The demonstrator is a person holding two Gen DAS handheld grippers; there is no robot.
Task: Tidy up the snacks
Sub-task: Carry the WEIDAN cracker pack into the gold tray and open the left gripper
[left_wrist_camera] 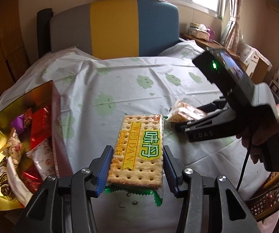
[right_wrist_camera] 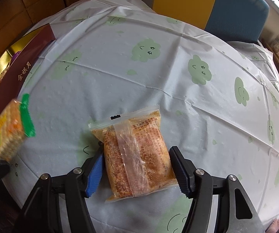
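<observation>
My left gripper (left_wrist_camera: 137, 167) is shut on a green-ended pack of soda crackers (left_wrist_camera: 139, 145) and holds it lengthwise above the tablecloth. In the right wrist view the same cracker pack (right_wrist_camera: 3, 136) shows blurred at the left edge. My right gripper (right_wrist_camera: 137, 149) points steeply down over a clear bag of brown crumbly snack (right_wrist_camera: 137, 155) that lies on the cloth. Its pads touch both long sides of the bag. In the left wrist view the right gripper (left_wrist_camera: 178, 125) reaches that bag (left_wrist_camera: 186, 113) from the right, held by a person's hand (left_wrist_camera: 256, 141).
A gold-lined box (left_wrist_camera: 7, 112) with a maroon outer side (right_wrist_camera: 22, 66) stands at the table's left and holds several wrapped snacks. A pale cloth with green cloud faces (right_wrist_camera: 158, 68) covers the table. A grey, yellow and blue chair back (left_wrist_camera: 116, 25) stands behind it, and a wicker seat (left_wrist_camera: 271, 186) at right.
</observation>
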